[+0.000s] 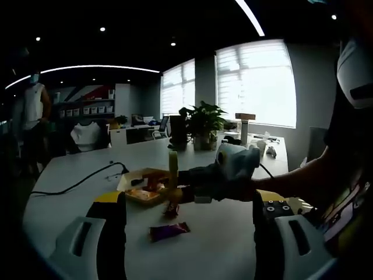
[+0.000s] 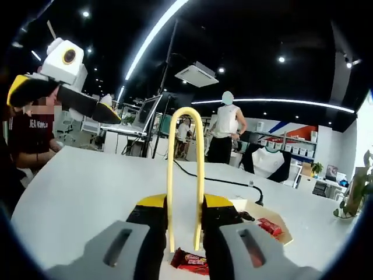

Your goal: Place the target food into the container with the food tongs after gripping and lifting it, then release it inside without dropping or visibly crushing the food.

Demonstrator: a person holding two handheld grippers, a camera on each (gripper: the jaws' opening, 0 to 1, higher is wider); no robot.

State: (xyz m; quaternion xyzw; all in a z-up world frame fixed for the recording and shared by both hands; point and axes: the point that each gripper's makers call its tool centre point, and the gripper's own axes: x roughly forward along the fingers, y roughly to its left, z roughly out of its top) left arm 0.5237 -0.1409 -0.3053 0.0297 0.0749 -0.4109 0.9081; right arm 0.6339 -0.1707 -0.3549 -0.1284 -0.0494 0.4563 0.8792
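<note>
A shallow tan cardboard tray (image 1: 135, 179) (image 2: 252, 208) is seen on the white worktop (image 1: 76, 198) (image 2: 81, 192). Red wrapped snack bars (image 2: 268, 226) are lying in it in the right gripper view; in the left gripper view its contents are seen only as orange and red patches.

A dark red wrapped snack bar (image 2: 190, 261) lies on the worktop below the tips of the yellow U-shaped food tongs (image 2: 185, 175), which are clamped between the jaws of the right gripper (image 2: 185, 233). Whether the tips touch the bar cannot be told. In the left gripper view the same right gripper (image 1: 192, 189) enters from the right with the yellow tongs (image 1: 173, 169) standing upright beside the tray, a small dark item just below their lower end.

A further dark purple wrapped bar (image 1: 169, 231) lies on the worktop in the left gripper view, between the jaws of the left gripper (image 1: 189, 233), which stand wide apart and hold nothing.

A black cable (image 1: 76, 184) (image 2: 215, 179) crosses the worktop.
</note>
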